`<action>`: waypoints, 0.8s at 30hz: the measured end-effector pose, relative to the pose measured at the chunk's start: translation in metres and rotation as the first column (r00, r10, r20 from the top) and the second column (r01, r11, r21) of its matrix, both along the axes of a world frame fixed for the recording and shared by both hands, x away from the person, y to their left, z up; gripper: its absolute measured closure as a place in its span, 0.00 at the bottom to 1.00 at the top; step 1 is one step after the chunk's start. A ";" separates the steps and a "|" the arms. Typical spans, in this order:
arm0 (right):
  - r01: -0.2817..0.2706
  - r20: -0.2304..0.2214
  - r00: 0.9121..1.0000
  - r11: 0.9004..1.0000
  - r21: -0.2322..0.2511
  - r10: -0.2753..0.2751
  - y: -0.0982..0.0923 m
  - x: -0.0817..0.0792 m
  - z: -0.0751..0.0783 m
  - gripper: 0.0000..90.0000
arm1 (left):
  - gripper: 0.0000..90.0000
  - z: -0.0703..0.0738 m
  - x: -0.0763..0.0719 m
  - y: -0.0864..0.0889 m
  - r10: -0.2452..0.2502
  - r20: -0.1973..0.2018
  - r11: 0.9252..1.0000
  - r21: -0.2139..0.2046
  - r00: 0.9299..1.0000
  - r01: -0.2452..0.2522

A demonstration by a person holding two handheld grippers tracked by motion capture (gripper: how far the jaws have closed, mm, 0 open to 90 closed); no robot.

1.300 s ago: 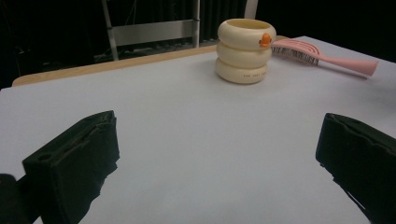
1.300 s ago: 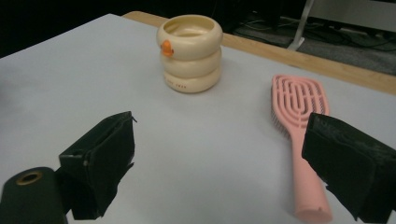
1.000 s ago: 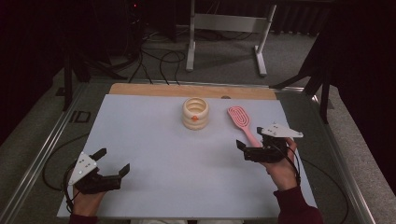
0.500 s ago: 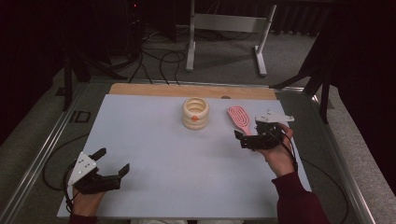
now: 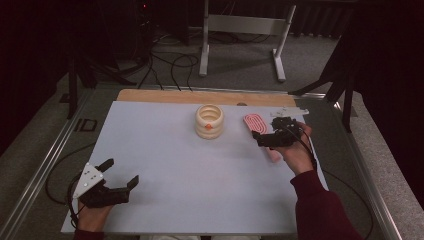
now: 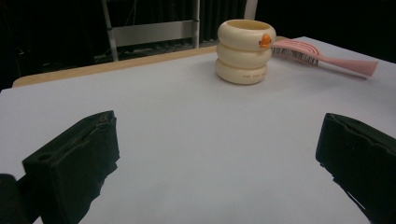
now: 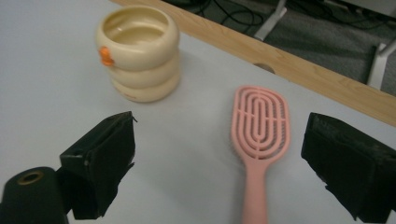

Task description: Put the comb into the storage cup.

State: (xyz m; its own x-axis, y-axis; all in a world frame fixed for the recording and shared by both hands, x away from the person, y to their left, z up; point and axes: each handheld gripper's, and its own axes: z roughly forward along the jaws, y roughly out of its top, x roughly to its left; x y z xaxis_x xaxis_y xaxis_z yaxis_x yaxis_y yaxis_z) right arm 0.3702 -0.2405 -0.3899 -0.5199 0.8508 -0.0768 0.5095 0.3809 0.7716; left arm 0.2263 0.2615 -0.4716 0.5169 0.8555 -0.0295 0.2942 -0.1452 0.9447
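A cream ringed cup [image 5: 209, 121] with a small orange knob stands upright at the far middle of the white board [image 5: 165, 150]. A pink hairbrush [image 5: 255, 123] lies flat just right of it, handle toward the person. My right gripper [image 5: 263, 133] hovers open over the brush. In the right gripper view the brush [image 7: 259, 122] lies between the wide-apart jaws, nearer the right one, with the cup [image 7: 138, 51] at upper left. My left gripper [image 5: 121, 173] rests open and empty at the near left corner. Its own view looks at the cup [image 6: 244, 51] and brush [image 6: 322, 57] far ahead.
A wooden strip [image 5: 200, 96] runs along the board's far edge. Metal rails [image 5: 50, 160] flank the table on both sides. Beyond the table, a grey metal stand [image 5: 245, 30] and loose cables [image 5: 165, 65] lie on the floor.
My right gripper has moved forward and left, from beside the brush handle to over the brush near its head. The left gripper has barely shifted.
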 end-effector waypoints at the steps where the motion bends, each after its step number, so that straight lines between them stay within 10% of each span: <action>1: 0.004 -0.005 1.000 1.000 -0.007 -0.004 -0.001 0.003 -0.001 0.11 | 0.00 0.000 0.000 0.000 0.000 0.000 1.000 0.000 1.000 0.000; 24: 0.046 -0.200 0.977 0.992 -0.113 -0.069 -0.006 0.064 -0.038 0.11 | 0.00 -0.001 0.000 0.000 0.000 -0.003 1.000 -0.002 1.000 0.000</action>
